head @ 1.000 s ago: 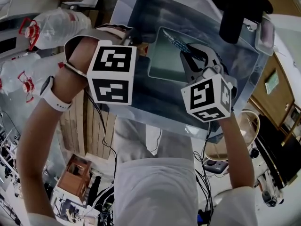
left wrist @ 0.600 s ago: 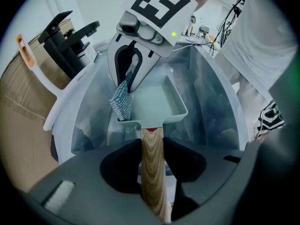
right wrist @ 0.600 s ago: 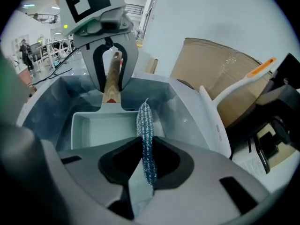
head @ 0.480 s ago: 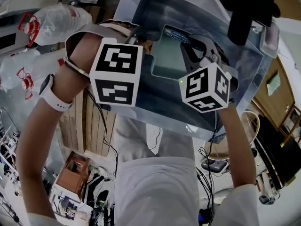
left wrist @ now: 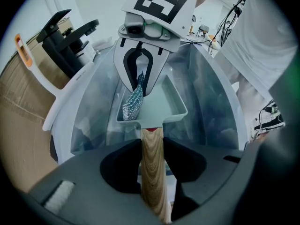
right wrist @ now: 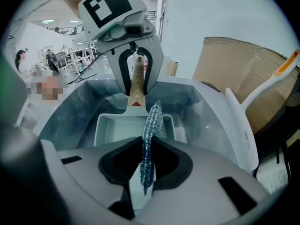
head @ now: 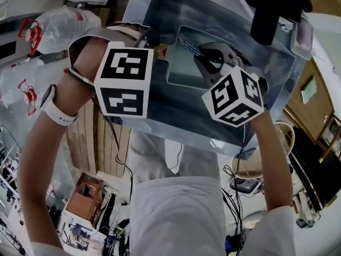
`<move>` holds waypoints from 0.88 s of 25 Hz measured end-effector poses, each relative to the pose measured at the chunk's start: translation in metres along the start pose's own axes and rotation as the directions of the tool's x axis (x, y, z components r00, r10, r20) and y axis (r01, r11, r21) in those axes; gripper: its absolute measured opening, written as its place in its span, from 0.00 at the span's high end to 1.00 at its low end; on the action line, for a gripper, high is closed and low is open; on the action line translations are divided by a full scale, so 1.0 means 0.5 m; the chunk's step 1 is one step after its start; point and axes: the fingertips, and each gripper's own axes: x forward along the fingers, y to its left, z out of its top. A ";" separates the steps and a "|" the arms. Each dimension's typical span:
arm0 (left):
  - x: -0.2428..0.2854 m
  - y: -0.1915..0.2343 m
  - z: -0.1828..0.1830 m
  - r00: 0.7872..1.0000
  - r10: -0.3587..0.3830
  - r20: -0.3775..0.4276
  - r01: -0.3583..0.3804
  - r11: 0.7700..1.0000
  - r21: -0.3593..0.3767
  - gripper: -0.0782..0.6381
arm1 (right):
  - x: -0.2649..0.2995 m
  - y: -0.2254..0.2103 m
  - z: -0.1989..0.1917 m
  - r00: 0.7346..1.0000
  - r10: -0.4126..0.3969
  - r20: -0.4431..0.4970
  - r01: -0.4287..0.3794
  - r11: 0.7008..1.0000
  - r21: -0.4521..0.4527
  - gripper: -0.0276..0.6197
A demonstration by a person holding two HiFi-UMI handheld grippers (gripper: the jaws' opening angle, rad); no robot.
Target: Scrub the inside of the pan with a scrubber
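Two hand-held grippers over a grey sink (head: 154, 15), both occupied.

- Left hand-held gripper (left wrist: 152, 172): points down, jaws part-way closed and clamped on the wooden handle (left wrist: 151, 151) of the pan (left wrist: 176, 104). The handle runs up between the dark pads, and both pads press its sides.
- Pan: pale green, rectangular, shallow. It sits inside the sink basin, with the handle end toward the left gripper.
- Right hand-held gripper (right wrist: 145, 165): tilted downward over the pan, jaws nearly together and pinching a thin, glittery blue-silver scrubber (right wrist: 152, 121).
- Scrubber: its free end reaches into the pan at the corner nearest the handle. It looks to be against the inner wall, though contact is not certain.
- Black tap (head: 266, 15) stands at the sink's far rim.
- Plastic bottles with red caps (head: 58, 25) lie on the surface left of the sink.
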 end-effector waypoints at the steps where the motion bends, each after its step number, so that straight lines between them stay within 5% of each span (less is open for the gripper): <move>1: 0.000 0.000 0.000 1.000 0.000 -0.001 0.000 1.000 -0.001 0.69 | -0.001 0.006 0.001 1.000 0.021 0.007 -0.021 1.000 -0.005 0.88; 10: 0.000 0.001 0.000 1.000 0.001 -0.006 -0.001 1.000 -0.004 0.69 | -0.015 0.073 0.002 0.981 0.191 0.029 -0.189 0.981 -0.051 0.88; 22: 0.000 0.001 -0.001 1.000 0.002 -0.015 -0.002 1.000 0.002 0.69 | -0.033 0.152 0.002 0.924 0.380 0.036 -0.374 0.920 -0.115 0.88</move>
